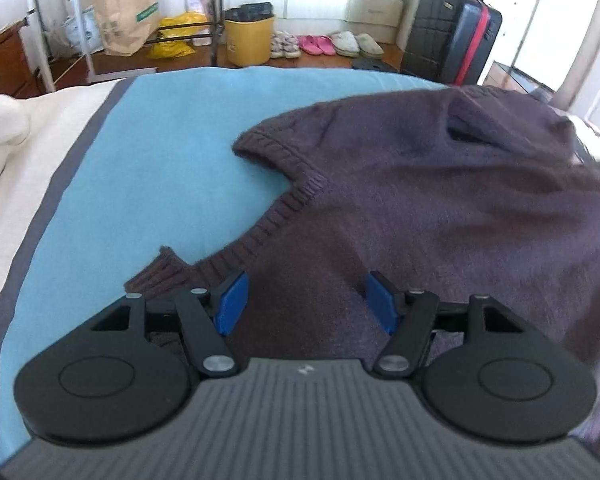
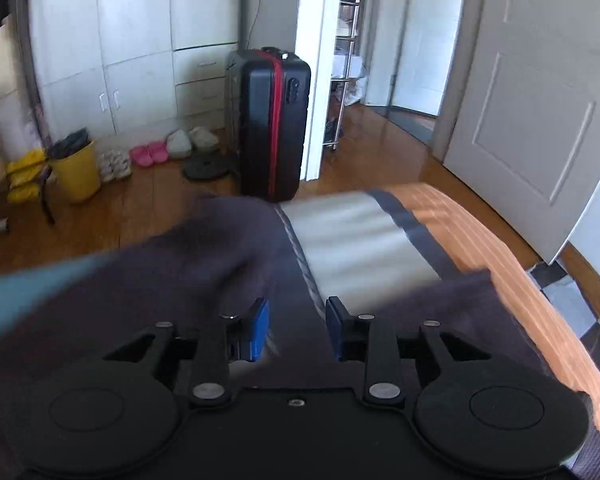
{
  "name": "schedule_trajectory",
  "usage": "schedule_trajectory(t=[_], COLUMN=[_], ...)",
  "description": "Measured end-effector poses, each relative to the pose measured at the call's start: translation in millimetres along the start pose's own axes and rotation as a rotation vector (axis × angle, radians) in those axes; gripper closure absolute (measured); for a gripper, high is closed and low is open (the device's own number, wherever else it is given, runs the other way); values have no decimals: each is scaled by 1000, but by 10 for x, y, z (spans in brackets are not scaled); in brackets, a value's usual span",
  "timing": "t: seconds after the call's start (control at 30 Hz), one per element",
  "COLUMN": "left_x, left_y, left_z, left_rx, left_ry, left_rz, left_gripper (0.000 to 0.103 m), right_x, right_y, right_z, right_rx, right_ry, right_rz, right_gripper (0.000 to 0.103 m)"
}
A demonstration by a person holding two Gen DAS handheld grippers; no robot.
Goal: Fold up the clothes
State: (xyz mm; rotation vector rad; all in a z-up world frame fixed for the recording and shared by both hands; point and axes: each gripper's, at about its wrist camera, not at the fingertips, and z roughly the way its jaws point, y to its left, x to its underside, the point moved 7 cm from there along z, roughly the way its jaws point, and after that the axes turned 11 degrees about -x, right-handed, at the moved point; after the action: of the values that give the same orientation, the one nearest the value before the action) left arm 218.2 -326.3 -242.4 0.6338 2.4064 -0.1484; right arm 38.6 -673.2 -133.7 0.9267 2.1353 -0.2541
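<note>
A dark purple-brown knitted sweater [image 1: 420, 200] lies spread on a light blue blanket [image 1: 152, 152] on the bed, its ribbed hem running diagonally. My left gripper [image 1: 306, 300] hovers just over the near part of the sweater, its blue pads [image 1: 234, 300] wide apart and open, with knit below them. In the right wrist view the sweater [image 2: 204, 248] is blurred at the bed's corner. My right gripper [image 2: 296, 328] stands open above it, with no fabric pinched between its pads.
Beyond the bed's edge are a black and red suitcase [image 2: 272, 120], a yellow bin [image 1: 250, 40], several shoes [image 1: 324, 44], a brown paper bag [image 1: 124, 12] and a metal rack. A white door [image 2: 532, 120] stands open at right. An orange striped cover [image 2: 500, 248] edges the bed.
</note>
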Motion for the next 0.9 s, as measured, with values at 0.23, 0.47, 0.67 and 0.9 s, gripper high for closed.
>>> schedule_trajectory(t=[0.23, 0.47, 0.67, 0.9], left_x=[-39, 250, 614, 893], left_y=[-236, -516, -773, -890], left_z=[-60, -491, -867, -1107], left_rx=[-15, 25, 70, 104], left_ry=[-28, -60, -94, -55], left_rz=[33, 156, 288, 344], left_gripper=[37, 35, 33, 29], right_x=[1222, 2143, 2277, 2360], right_y=[-246, -95, 315, 229], right_z=[-1185, -2189, -2339, -2281], right_rx=[-251, -329, -300, -305], right_ry=[75, -16, 21, 63], right_rz=[152, 293, 110, 97], right_gripper=[50, 41, 40, 40])
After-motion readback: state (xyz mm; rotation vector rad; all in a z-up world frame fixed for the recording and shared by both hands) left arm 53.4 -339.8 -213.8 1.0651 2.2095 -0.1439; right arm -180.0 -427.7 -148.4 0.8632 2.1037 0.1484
